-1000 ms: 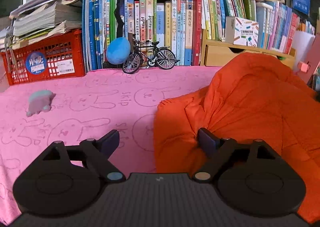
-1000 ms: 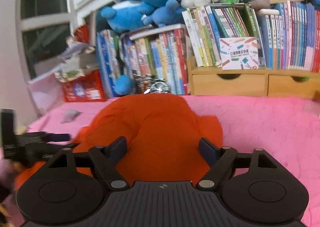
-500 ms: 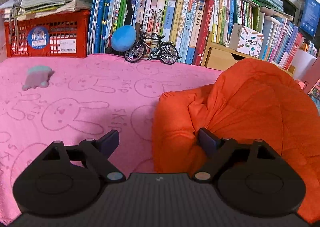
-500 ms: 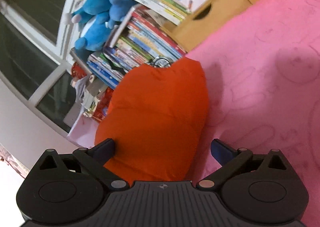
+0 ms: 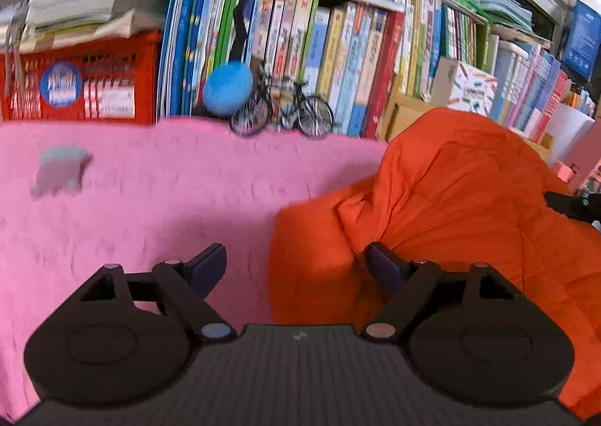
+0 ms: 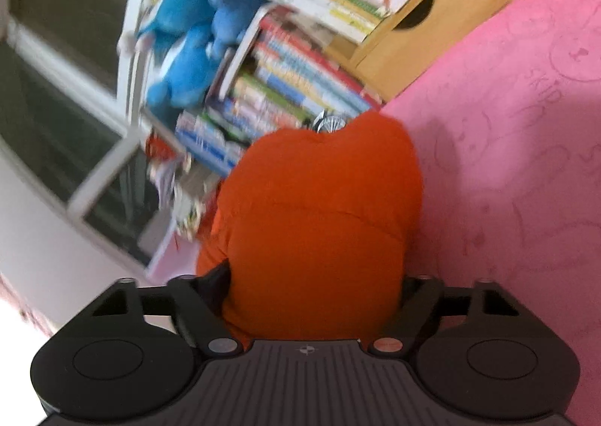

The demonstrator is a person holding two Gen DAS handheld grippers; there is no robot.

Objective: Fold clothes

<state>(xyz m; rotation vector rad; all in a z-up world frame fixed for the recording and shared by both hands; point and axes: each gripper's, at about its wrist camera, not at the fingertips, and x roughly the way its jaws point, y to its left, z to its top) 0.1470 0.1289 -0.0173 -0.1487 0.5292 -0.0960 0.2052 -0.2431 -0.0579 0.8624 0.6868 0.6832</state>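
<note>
An orange padded garment [image 5: 462,200] lies heaped on the pink bunny-print cloth [image 5: 150,200], at the right of the left wrist view. My left gripper [image 5: 296,264] is open at the garment's left edge; its right finger [image 5: 379,264] touches the fabric and its left finger is over bare pink cloth. In the right wrist view, which is strongly tilted, the garment [image 6: 319,219] bulges between the wide-apart fingers of my open right gripper [image 6: 315,283], and fabric hides most of the right finger. A black part of the right gripper [image 5: 571,204] shows past the heap.
Behind the cloth stand a row of books [image 5: 319,43], a red basket [image 5: 82,84] with papers, a blue ball [image 5: 227,88], a model bicycle [image 5: 281,110] and wooden drawers [image 6: 424,24]. A small grey toy [image 5: 60,170] lies at left. Blue plush toys [image 6: 188,39] sit on top.
The right gripper has rolled sideways and pushed in until the garment sits between its fingers. The left gripper has shifted only a little at the garment's left edge, still open.
</note>
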